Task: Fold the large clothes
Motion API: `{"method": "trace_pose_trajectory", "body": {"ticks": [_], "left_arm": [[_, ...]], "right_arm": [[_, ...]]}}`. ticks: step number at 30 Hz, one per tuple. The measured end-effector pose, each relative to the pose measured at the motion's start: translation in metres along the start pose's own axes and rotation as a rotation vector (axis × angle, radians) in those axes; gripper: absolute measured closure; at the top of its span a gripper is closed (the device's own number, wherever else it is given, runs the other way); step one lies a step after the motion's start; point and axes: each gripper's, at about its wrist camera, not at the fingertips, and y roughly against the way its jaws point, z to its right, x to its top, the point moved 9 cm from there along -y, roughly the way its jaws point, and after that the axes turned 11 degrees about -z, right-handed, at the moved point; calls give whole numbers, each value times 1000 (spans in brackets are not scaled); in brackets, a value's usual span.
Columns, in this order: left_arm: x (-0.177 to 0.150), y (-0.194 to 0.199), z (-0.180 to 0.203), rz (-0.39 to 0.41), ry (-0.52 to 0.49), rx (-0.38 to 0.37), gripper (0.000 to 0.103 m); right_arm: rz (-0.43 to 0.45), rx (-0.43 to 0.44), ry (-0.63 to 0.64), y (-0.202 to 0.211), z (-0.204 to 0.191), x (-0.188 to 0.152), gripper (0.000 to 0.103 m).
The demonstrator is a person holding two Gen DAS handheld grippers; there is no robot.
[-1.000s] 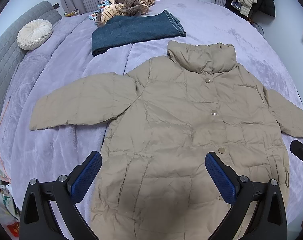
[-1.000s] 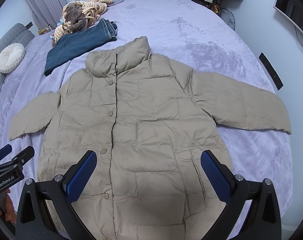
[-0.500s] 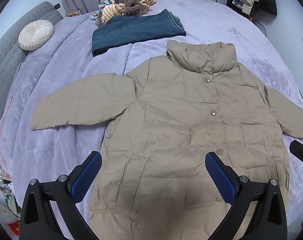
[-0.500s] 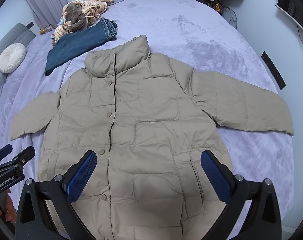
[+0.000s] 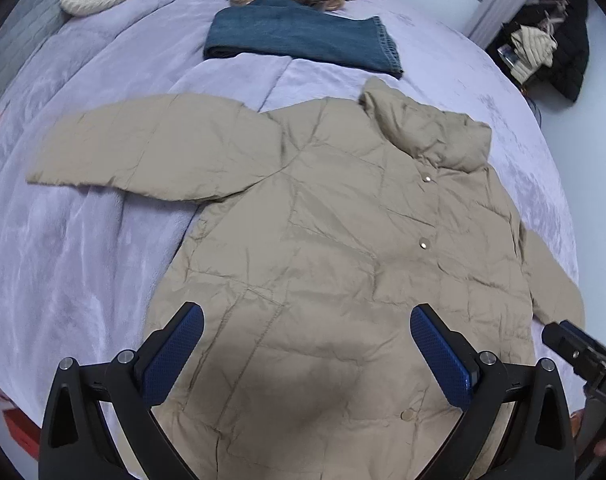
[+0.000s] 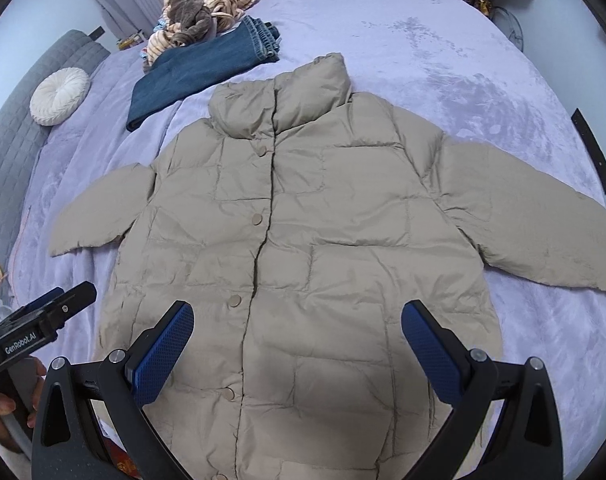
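While the jacket [image 6: 303,240] lies flat on the bed [image 6: 443,60], left gripper [image 5: 307,356] and right gripper [image 6: 297,354] hover spread, holding nothing.

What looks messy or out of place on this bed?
Nothing is spilled or damaged. The beige puffer jacket lies flat, buttoned, sleeves spread. The only untidy spot is the crumpled heap of striped and brown clothes at the far end, beside the folded jeans. Both grippers hover open, touching nothing.
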Motion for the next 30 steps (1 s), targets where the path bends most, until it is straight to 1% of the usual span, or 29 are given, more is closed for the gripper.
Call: {"method": "trace_pose_trajectory", "body": {"ticks": [4,7,9,12,14,16,18,21,24,25,27,28,29,30], "left_arm": [[28,-12,-68,23,146,-121,0],[53,-28,-127,37,250,-167,0],[68,-39,-163,50,299,-196,0],[91,-58,-213,57,372,-252,0],[106,-72,-240,58,420,-311,0],[125,-86,-265,66,465,-357,0],[143,-94,-284,89,493,-374,0],[177,-93,-310,159,517,-383,0],[204,-91,-329,219,522,-326,0],[212,-92,-335,235,527,-302,3],[221,-91,-340,253,520,-264,38],[227,-93,-342,241,498,-250,73],[229,-93,-342,239,483,-277,93],[232,-90,-342,248,479,-304,93]], "right_arm": [[-24,31,29,-20,-21,5,0],[-19,66,34,-38,-46,9,0],[-55,75,35,-53,-63,9,0],[-118,60,38,-81,-89,11,0],[-125,74,24,-97,-106,15,0],[-131,114,5,-113,-125,20,0],[-134,147,-8,-128,-143,27,0],[-130,164,4,-146,-166,39,0],[-116,185,17,-159,-187,56,0],[-110,196,15,-163,-194,62,0],[-97,225,9,-168,-205,74,0],[-88,239,7,-170,-211,80,0],[-79,251,4,-172,-217,86,0],[-68,263,-1,-173,-223,92,0]]}}
